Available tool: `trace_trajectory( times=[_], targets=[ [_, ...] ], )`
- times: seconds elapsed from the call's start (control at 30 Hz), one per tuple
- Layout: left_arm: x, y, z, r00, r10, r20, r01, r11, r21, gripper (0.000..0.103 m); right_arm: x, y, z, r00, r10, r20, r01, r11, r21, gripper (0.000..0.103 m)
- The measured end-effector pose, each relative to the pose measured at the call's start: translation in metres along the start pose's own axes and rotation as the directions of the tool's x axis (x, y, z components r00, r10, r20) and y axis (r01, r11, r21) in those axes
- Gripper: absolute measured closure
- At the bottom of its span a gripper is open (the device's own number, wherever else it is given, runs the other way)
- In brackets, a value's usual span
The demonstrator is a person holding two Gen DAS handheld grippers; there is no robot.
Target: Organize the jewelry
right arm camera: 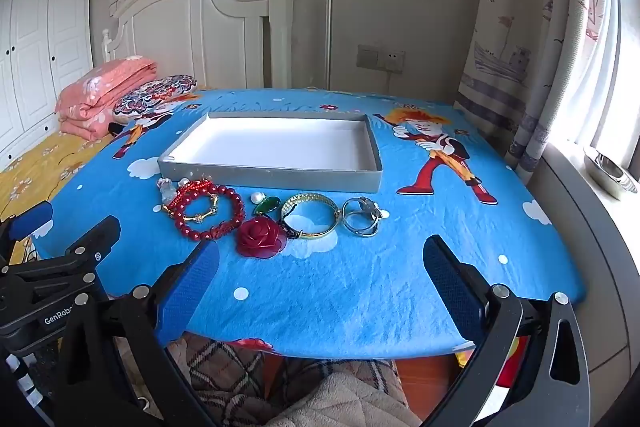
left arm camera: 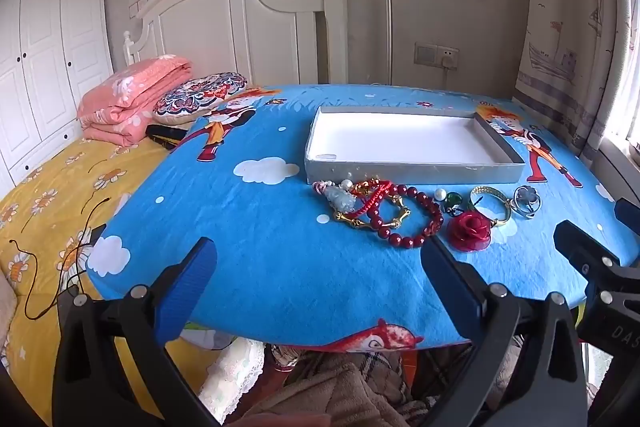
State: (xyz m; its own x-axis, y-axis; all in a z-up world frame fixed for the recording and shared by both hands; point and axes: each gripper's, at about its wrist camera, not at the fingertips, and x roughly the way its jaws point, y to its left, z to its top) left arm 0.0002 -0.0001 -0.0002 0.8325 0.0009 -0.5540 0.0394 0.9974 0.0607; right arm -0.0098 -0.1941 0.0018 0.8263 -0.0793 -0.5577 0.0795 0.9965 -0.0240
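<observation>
A shallow grey box with a white inside lies on the blue cartoon cloth. In front of it lies a row of jewelry: a jade pendant, a red cord and gold bracelet, a dark red bead bracelet, a red rose brooch, a gold bangle and silver rings. My left gripper is open and empty, short of the beads. My right gripper is open and empty, short of the rose and bangle.
The table stands beside a bed with a yellow sheet, a folded pink quilt and a patterned cushion. A curtain and window sill are on the right. Each gripper shows at the edge of the other's view.
</observation>
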Motion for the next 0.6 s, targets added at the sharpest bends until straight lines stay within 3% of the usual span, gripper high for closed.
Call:
trace_trajectory(
  times=[0.6],
  targets=[
    [-0.0052, -0.006, -0.0018, 1.0, -0.001, -0.001, 0.001, 1.0, -0.002, 0.004, 0.0019, 0.0008, -0.0015, 1.0, 0.002, -0.009, -0.002, 1.0, 0.001, 0.007]
  ],
)
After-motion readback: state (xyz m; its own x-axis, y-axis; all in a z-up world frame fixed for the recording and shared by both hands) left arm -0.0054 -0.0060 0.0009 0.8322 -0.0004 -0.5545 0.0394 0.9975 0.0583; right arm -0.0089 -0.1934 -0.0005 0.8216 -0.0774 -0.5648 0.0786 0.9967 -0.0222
